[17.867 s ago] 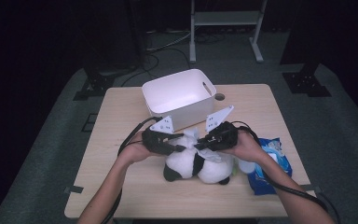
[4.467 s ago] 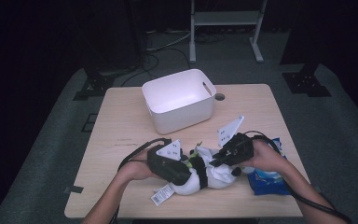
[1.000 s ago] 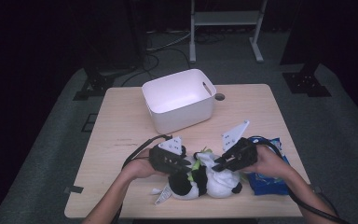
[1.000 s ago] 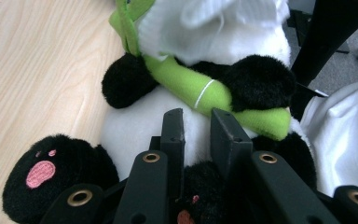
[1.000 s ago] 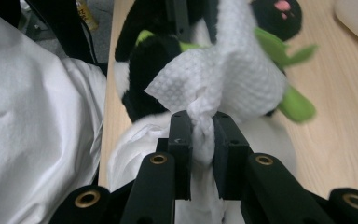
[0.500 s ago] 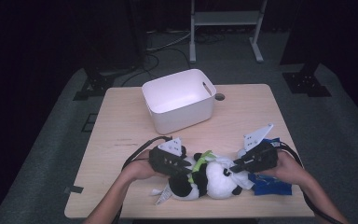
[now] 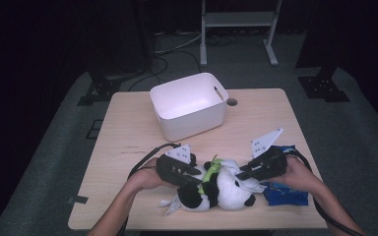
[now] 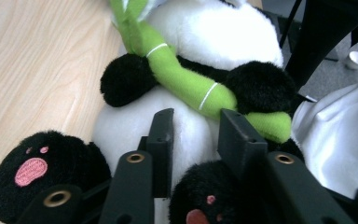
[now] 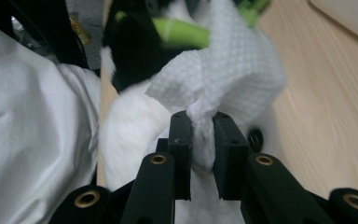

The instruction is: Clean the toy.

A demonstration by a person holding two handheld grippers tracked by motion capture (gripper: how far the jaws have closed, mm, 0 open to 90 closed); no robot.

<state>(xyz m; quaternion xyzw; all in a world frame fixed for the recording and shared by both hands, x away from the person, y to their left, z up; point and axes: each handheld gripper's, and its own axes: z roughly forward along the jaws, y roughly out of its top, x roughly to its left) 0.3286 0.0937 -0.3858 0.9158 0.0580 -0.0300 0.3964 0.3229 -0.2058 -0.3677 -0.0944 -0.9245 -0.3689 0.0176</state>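
A black and white plush panda (image 7: 226,189) lies on the table near the front edge, hugging a green bamboo stalk (image 7: 211,169). My left gripper (image 7: 197,178) comes in from the left onto its body. In the left gripper view the white belly (image 8: 196,116) fills the gap between the jaws of this gripper (image 8: 196,130). They have just been opening a little, and the fur still touches both pads. My right gripper (image 9: 200,126) is shut on a bunched white textured wipe (image 9: 228,70), which it holds against the panda from the right (image 7: 243,174).
A white plastic bin (image 7: 189,105) stands at the back middle of the wooden table (image 7: 128,128). A blue packet (image 7: 285,194) lies under my right hand by the front right edge. A white garment (image 9: 28,116) hangs beside the table edge.
My right gripper has shifted to the right with the wipe in it. The panda has settled flatter with its head to the right. The left hand has stayed put.
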